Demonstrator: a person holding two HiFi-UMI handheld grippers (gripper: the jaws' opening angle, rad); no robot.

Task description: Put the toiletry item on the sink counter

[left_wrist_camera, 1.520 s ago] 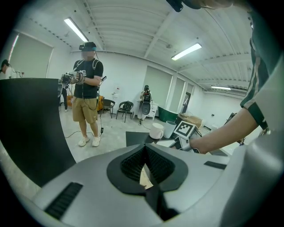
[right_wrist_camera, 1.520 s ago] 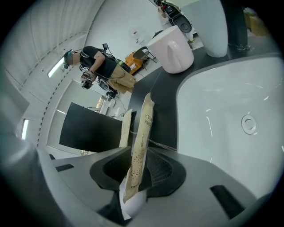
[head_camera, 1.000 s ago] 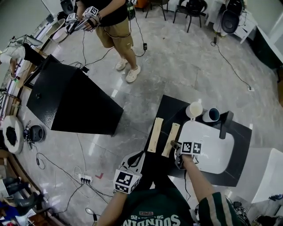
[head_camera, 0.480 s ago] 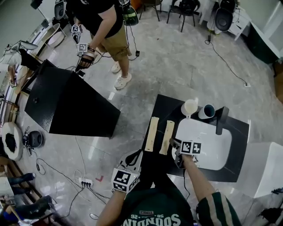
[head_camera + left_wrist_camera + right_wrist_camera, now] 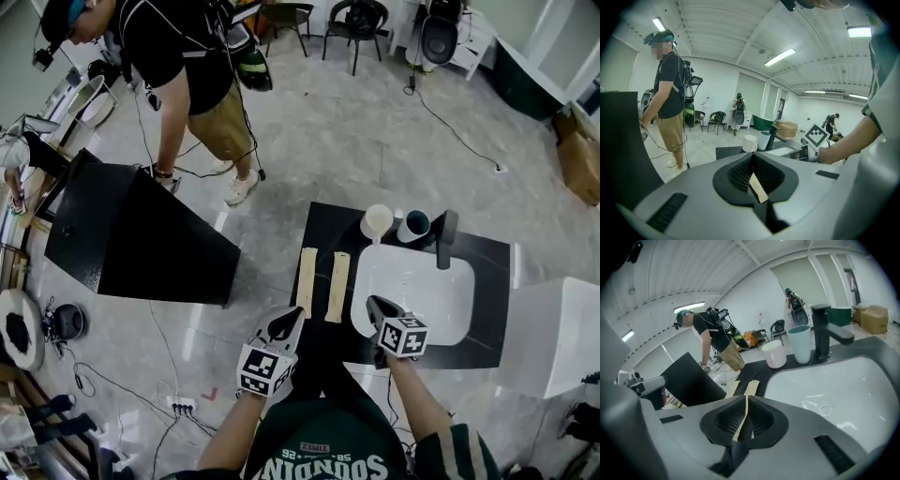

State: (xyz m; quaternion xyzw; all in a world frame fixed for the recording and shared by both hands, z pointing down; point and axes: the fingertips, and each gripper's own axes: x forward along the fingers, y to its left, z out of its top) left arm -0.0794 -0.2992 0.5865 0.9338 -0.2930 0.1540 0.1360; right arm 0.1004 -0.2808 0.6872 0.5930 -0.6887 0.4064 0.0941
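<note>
Both claws are pressed together and carry nothing: the left claw (image 5: 286,323) hangs at the lower-left corner of the dark surface (image 5: 490,281), and the right claw (image 5: 375,307) sits over the lower-left rim of the white sink (image 5: 427,281). Just left of that sink, mid-frame, two pale flat strips (image 5: 307,269) lie side by side on the surface, clear of both claws.

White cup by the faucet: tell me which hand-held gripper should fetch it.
Right, likely: the right hand-held gripper is over the basin's front edge, nearer the white cup; the left hand-held gripper is at the counter's corner.
</note>
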